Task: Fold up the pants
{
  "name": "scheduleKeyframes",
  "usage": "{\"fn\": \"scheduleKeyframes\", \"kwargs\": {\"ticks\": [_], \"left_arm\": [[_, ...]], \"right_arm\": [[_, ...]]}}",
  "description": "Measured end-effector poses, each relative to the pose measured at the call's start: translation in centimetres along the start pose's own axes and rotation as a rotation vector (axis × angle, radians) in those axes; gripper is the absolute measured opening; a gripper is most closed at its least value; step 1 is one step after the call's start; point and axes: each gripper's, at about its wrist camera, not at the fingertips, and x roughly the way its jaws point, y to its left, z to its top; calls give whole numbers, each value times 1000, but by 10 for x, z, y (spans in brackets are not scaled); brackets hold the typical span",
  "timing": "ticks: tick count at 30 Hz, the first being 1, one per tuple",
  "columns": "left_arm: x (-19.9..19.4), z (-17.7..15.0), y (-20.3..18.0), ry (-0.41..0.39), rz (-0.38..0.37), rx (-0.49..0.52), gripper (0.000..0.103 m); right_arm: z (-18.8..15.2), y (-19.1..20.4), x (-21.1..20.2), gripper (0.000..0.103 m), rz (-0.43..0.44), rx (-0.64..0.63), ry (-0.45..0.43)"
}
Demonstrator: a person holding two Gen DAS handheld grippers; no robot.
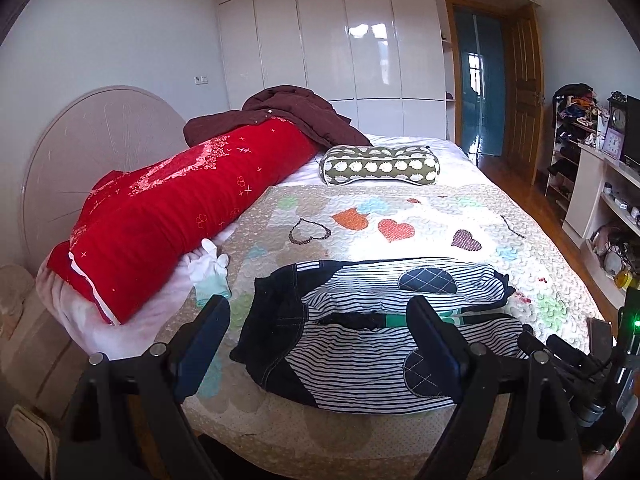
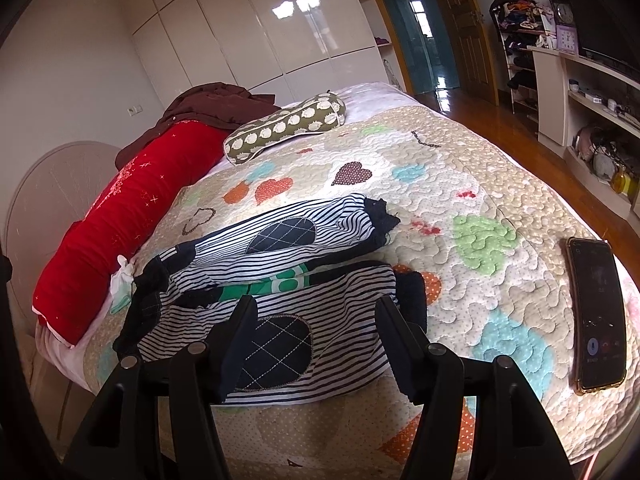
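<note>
While both hover, left tool released, right tool released, striped pants on quilt

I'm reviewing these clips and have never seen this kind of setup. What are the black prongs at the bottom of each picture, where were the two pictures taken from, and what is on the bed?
The black prongs are the two fingers of hand-held grippers; a person carries one in each hand. Each picture comes from a wide-angle camera mounted on a gripper, looking forward along its fingers. One view shows the left gripper, the other the right gripper. Both stand open and hold nothing. On the quilt lie small striped pants with dark knee patches, legs spread side by side. Also on the bed are a phone, a red bolster, a green patterned pillow, a brown garment and a white glove.
</note>
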Motion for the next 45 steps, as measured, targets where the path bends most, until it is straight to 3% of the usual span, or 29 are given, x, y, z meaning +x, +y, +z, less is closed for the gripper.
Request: {"fn": "scheduleKeyframes", "kwargs": {"ticks": [4,16,32,38,45], "left_arm": [[17,-9,1,40,-36,-14,89],[76,-14,15,159,13,-46,89],[126,3,15,248,-31,-106,89],[183,22,26,299,-60,2,89],[262,32,27,372,-110,158,89]], "right_arm": [[-7,-2,8,66,-6,-18,14],[-6,-26,37,66,-17,24,66],[23,-30,75,66,73,-74,167],[69,-13,97,67,103,-280,252],[105,37,154,69,59,-587,283]]}}
